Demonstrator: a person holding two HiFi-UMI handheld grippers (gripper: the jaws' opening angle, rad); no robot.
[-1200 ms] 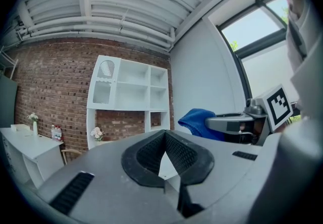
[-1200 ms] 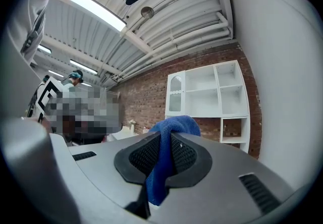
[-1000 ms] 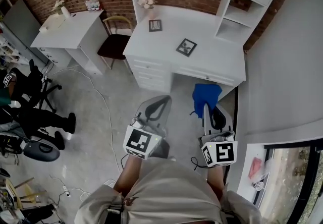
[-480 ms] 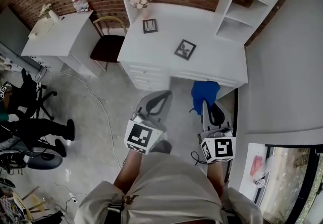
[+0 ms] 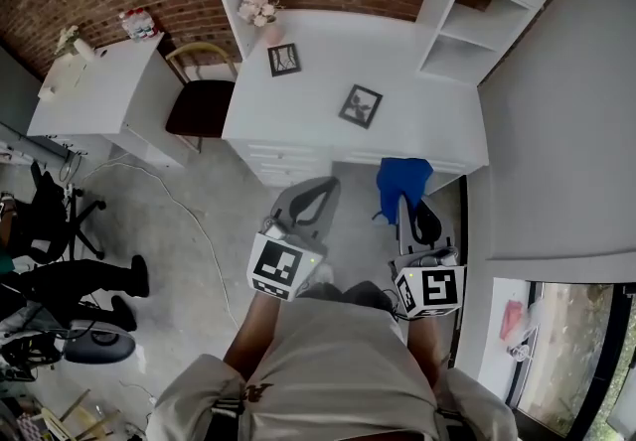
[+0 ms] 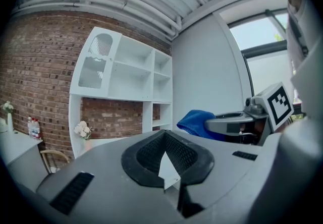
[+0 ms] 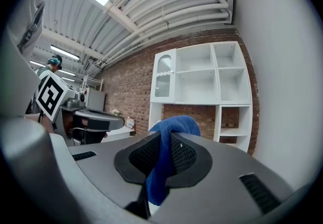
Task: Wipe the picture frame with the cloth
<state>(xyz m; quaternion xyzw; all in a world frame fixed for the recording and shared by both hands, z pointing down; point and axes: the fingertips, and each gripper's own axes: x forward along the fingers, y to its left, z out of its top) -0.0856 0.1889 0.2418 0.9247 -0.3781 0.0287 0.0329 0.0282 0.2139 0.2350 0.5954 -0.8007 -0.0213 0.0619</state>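
Two black picture frames are on the white desk [image 5: 417, 121]: one [image 5: 284, 59] stands near the back left, the other [image 5: 360, 106] sits mid-desk. Both grippers are held low in front of the desk, short of its front edge. My right gripper [image 5: 409, 209] [image 7: 164, 142] is shut on a blue cloth [image 5: 404, 177] [image 7: 175, 125], which bunches above the jaws and hangs between them. My left gripper [image 5: 306, 203] [image 6: 164, 137] is shut with nothing between its pads. The right gripper and its cloth [image 6: 196, 120] also show at the right of the left gripper view.
A white shelf unit [image 5: 452, 27] rises along the desk's back and right. A vase of flowers [image 5: 255, 8] stands at the back left. A brown-seated chair [image 5: 202, 103] and a small white table [image 5: 99, 91] are to the left. Cables [image 5: 194, 220] cross the floor; a seated person's legs [image 5: 70, 275] are far left.
The view has drifted left and closer to the desk; the desk and frames sit slightly lower in view. Both grippers keep their places and states, with the cloth still held.
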